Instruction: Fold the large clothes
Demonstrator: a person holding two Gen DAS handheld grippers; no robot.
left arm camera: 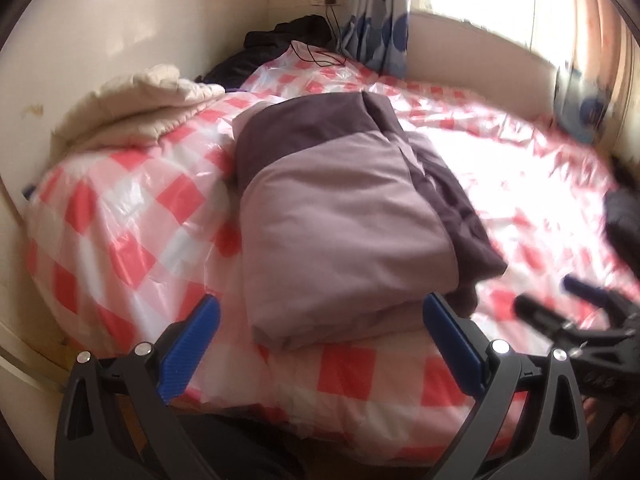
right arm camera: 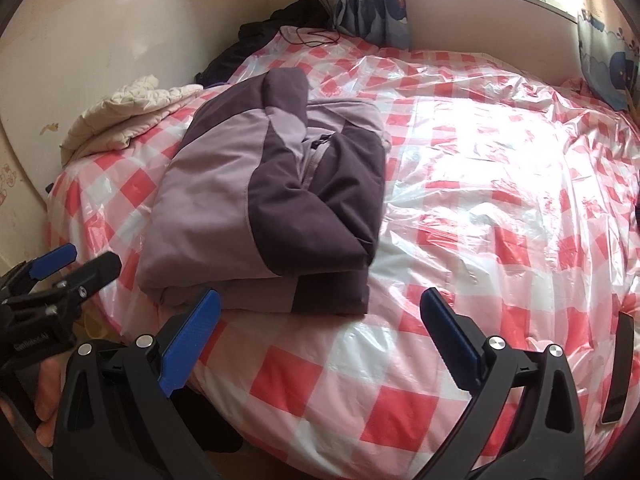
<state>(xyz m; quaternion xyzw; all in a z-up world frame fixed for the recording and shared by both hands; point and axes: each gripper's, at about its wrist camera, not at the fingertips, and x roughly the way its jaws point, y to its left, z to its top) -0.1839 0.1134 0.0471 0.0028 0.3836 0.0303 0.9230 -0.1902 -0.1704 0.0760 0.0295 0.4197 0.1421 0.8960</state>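
Bed (right arm camera: 500, 184), red/white check w/ clear plastic sheet over it, fills both views. On it, toward 11 o'clock from centre in your R wrist view, sits the jacket (right arm camera: 264, 204): two-tone, light mauve + dark purple, folded into a thick rectangular bundle, dark sleeve laid across top, zip showing. In L wrist view same jacket (left arm camera: 340, 216) lies dead ahead at 12 o'clock, near edge just beyond your fingertips, not touching them. Cream quilt (right arm camera: 128, 116) bunched at 10 o'clock by the wall; dark clothes pile (right arm camera: 280, 20) at 12 in the far corner; curtain (right arm camera: 372, 4) at 1 o'clock under the window. Phone (right arm camera: 620, 368) at 4 o'clock on bed edge, R view.

Your left gripper (left arm camera: 320, 320): blue pads spread wide, nothing between them. Your right gripper (right arm camera: 320, 312): same, wide apart, empty, hovering over bed edge w/ jacket corner at 11 o'clock
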